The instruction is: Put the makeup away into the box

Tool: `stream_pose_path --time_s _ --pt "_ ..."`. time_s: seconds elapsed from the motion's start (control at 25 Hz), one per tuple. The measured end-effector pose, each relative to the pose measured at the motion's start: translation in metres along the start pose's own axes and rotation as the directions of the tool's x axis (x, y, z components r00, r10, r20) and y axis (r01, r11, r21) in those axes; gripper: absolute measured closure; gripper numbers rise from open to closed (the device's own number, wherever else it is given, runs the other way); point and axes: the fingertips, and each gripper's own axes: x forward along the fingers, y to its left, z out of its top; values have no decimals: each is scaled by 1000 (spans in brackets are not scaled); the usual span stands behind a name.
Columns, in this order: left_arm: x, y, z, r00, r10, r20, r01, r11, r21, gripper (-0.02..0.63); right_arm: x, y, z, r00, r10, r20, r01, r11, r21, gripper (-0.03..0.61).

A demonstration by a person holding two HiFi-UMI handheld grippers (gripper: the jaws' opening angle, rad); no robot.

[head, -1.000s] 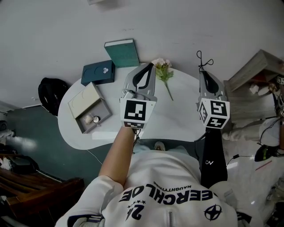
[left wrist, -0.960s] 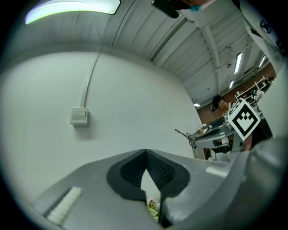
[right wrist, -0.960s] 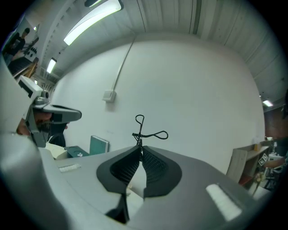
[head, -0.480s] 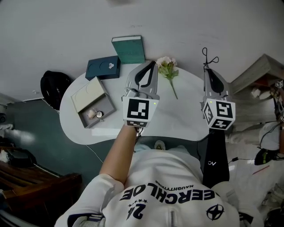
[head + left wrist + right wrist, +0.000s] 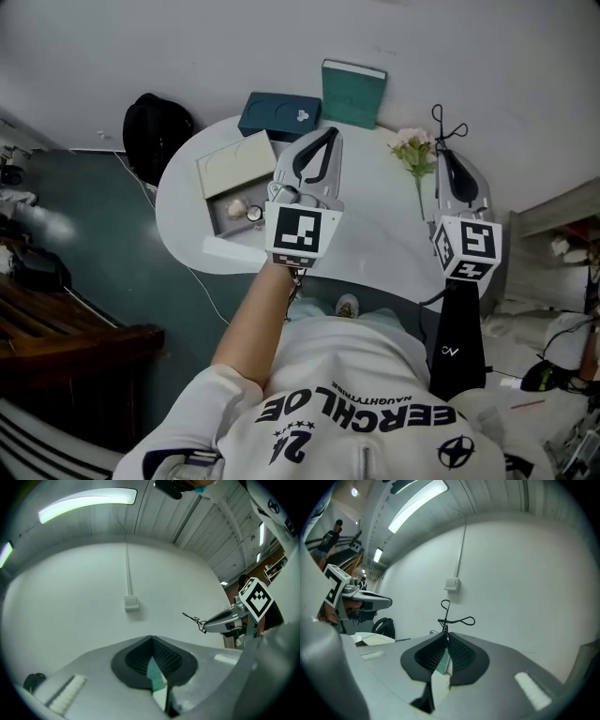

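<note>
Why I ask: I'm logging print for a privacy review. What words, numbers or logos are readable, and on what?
"ERCHLOE": white sweatshirt, possibly only part of a word.
"24": same sweatshirt, beside small stars.
Small line above "ERCHLOE": too small to read.
White logo on black sleeve: unreadable.
Teal book: print too small.
</note>
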Motion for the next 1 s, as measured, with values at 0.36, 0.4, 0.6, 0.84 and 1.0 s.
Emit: stream_pose_path --time_s 0.36,0.4,0.6,0.84,1.0 --pt "-57 110 -17 992 116 -53 -115 993 25 614 58 122 25 989 147 11 -147 989 19 526" --pt "-63 120 -19 990 127 -57 -126 992 27 614 64 135 27 987 161 13 -161 987 23 526" --pt "-96 167 -29 981 182 -74 -179 983 44 614 84 194 34 974 224 30 -225 974 35 525" --pt "-126 202 -35 971 223 -80 -220 974 53 614 92 243 45 960 276 55 -278 960 31 525" --pt "-137 213 -38 969 234 -81 -230 972 54 614 100 259 42 957 287 38 -289 957 36 525"
